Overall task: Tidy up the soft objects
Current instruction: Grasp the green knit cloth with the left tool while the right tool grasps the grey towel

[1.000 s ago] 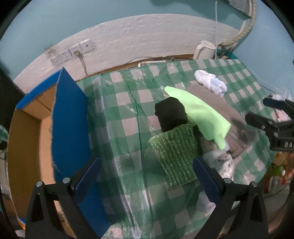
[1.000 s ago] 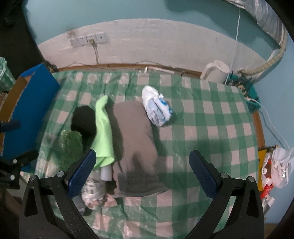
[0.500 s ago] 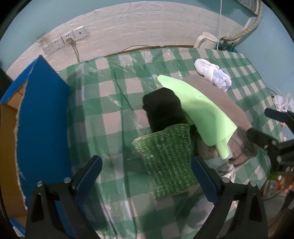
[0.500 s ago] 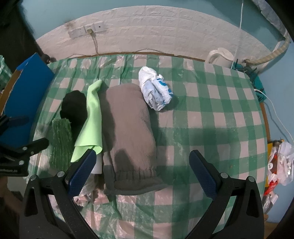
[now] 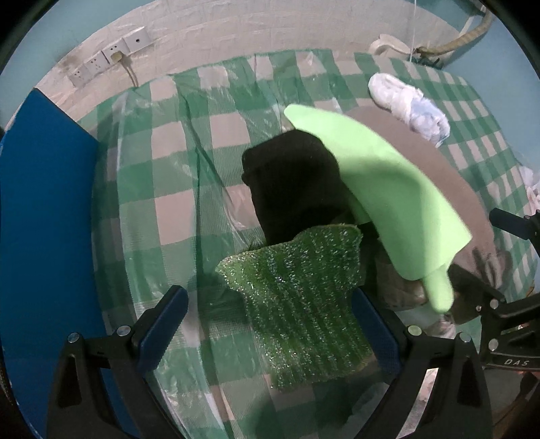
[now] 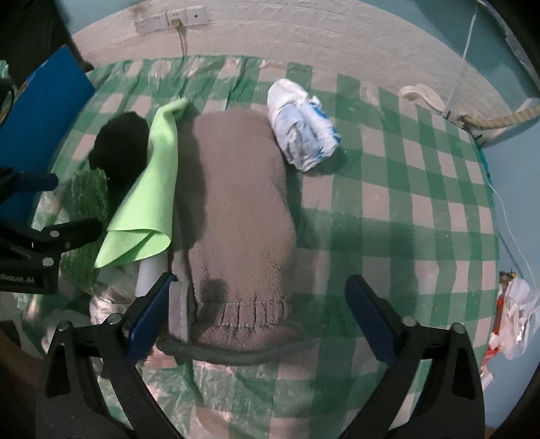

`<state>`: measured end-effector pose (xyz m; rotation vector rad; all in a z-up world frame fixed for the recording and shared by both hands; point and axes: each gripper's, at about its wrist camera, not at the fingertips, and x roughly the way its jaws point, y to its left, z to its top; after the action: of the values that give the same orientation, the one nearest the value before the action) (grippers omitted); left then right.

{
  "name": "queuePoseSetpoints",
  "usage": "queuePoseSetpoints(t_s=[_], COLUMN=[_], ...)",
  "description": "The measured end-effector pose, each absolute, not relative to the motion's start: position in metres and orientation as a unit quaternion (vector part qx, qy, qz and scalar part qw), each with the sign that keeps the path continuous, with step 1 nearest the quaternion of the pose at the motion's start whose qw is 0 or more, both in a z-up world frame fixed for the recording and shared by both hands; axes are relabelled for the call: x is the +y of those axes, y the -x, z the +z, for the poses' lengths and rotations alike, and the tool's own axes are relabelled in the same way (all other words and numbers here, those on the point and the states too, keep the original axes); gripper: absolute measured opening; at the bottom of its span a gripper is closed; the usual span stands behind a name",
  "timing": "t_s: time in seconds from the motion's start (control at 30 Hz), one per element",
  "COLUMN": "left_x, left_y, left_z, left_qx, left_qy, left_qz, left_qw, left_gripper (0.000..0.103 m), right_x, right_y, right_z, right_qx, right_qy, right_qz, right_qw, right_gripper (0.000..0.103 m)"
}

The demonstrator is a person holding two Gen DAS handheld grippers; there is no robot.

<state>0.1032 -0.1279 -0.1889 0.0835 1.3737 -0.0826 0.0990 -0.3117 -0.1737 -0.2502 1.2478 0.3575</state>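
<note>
On the green checked table lie a glittery green cloth point(image 5: 303, 304), a black soft bundle point(image 5: 290, 185), a light green cloth point(image 5: 388, 189) and a grey fleece point(image 6: 239, 216). A white and blue bundle point(image 6: 300, 135) lies behind the fleece. My left gripper point(image 5: 270, 324) is open just above the glittery green cloth, which lies between its jaws. My right gripper point(image 6: 260, 314) is open with the near hem of the grey fleece between its jaws. The light green cloth point(image 6: 148, 196) drapes over the black bundle point(image 6: 119, 148) and the fleece's left edge.
A blue board point(image 5: 44, 219) stands along the table's left side. A white kettle point(image 6: 422, 96) and cables sit at the far right corner. Crumpled clear plastic point(image 6: 108, 297) lies at the front left. Wall sockets point(image 6: 172, 18) are on the wall behind.
Both grippers have moved forward and down toward the table. The left one has closed in on the glittery green cloth, the right one on the grey fleece's hem. The objects have not moved.
</note>
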Motion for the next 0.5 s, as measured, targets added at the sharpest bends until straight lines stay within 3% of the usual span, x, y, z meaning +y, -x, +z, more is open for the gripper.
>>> queuePoseSetpoints(t_s=[0.17, 0.23, 0.3, 0.37, 0.5], left_x=[-0.137, -0.141, -0.145, -0.145, -0.139], left_y=[-0.1, -0.099, -0.096, -0.092, -0.083], left_z=[-0.197, -0.196, -0.195, -0.193, -0.188], left_qx=[0.634, 0.63, 0.625, 0.62, 0.624], left_qy=[-0.081, -0.09, -0.091, -0.091, -0.082], left_qz=[-0.035, -0.04, -0.048, -0.055, -0.066], left_qw=[0.768, 0.77, 0.774, 0.777, 0.774], left_gripper=[0.09, 0.085, 0.073, 0.059, 0.032], right_x=[-0.31, -0.309, -0.307, -0.307, -0.304], right_y=[-0.099, -0.098, -0.096, -0.096, -0.091], right_z=[-0.179, -0.181, -0.18, -0.178, -0.169], right_qx=[0.587, 0.587, 0.585, 0.586, 0.583], right_qy=[0.102, 0.105, 0.115, 0.114, 0.117], right_qz=[0.191, 0.193, 0.197, 0.2, 0.203], right_qw=[0.78, 0.779, 0.778, 0.777, 0.778], right_gripper=[0.062, 0.058, 0.05, 0.032, 0.024])
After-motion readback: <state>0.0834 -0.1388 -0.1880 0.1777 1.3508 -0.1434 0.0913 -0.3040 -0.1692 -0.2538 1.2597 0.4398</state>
